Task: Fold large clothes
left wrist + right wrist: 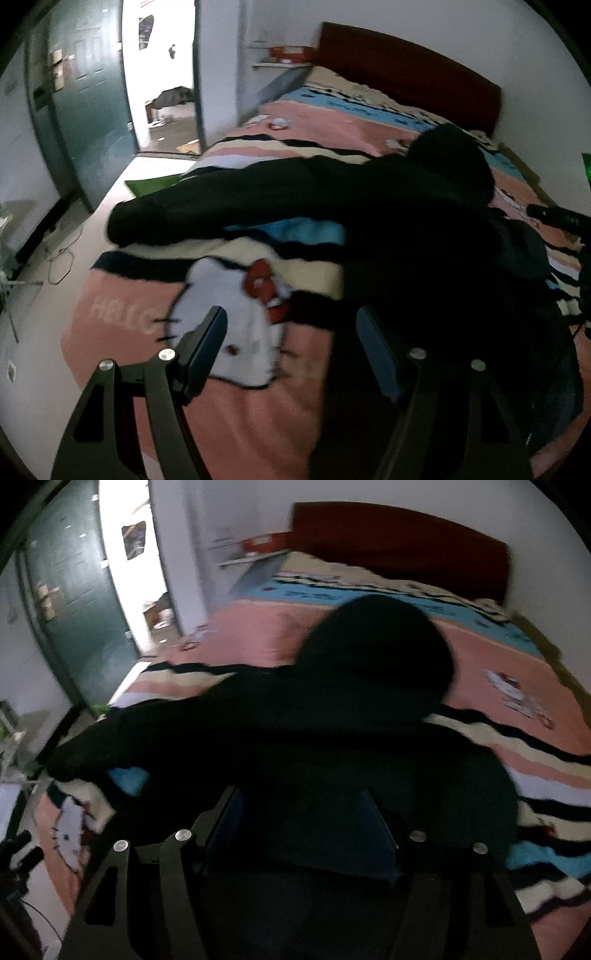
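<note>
A large black hooded garment lies spread on the bed, its hood toward the headboard and one sleeve stretched left. It also fills the right wrist view. My left gripper is open and empty above the blanket, just left of the garment's near edge. My right gripper is open, its jaws wide apart over the garment's body. The right gripper's tip shows at the edge of the left wrist view.
The bed carries a pink, blue and striped cartoon-cat blanket with a dark red headboard behind. A green door and bright doorway stand at the left. A shelf hangs on the wall. White floor with cables runs along the left.
</note>
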Tool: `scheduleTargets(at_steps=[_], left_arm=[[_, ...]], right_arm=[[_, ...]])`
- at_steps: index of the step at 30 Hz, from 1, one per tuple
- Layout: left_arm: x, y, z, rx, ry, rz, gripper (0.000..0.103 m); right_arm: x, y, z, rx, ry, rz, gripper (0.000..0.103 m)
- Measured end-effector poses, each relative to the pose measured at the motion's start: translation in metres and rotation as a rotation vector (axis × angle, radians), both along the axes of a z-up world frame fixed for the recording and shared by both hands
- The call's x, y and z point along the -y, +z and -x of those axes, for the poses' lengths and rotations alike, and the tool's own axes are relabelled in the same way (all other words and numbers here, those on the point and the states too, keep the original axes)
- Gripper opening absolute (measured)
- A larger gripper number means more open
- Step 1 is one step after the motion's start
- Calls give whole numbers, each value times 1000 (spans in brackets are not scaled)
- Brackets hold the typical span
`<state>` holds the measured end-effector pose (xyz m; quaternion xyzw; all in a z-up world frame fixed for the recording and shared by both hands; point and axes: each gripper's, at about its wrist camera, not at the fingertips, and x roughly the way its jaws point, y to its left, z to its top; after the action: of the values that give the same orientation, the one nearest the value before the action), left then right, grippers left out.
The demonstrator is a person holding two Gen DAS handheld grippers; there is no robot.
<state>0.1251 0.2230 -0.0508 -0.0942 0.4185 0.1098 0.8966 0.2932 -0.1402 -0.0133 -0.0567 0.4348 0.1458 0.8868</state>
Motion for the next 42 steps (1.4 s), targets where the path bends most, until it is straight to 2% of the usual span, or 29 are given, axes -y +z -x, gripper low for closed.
scheduleTargets(at_steps=[8,13,19,23,26,28,30,35,39,42], left_arm=[[67,20,-81,14,-113,-10,71],[125,20,-149,16,-189,-28,71],[177,-7,-216,-15,-247,-57,71],[189,-43,-243,-75,-243,-78,71],[187,-73,-253,-136,-227,-99,71],[175,-92,-254,-178,-206,-51,73],[170,-96,-255,-178,-196,-16,73],[164,-82,-245,-158,-197,-34,72],[135,-60,-212,-118,-181,-9,72],[108,-41,-185,-75,-143,-37,72]], right_arm=[[107,-7,-13,18,-166,28,65],[144,-21,-37,14,-218,5,66],[161,-49,-58,-8,-234,-27,66],[162,-81,-64,-49,-225,-12,67],[160,-100,-65,-67,-210,8,72],[160,-110,-66,-90,-204,9,74],[157,-119,-68,-105,-195,18,75],[155,-121,-66,-120,-208,57,75],[157,-112,-53,-142,-234,72,75],[157,-103,-37,-154,-264,84,75]])
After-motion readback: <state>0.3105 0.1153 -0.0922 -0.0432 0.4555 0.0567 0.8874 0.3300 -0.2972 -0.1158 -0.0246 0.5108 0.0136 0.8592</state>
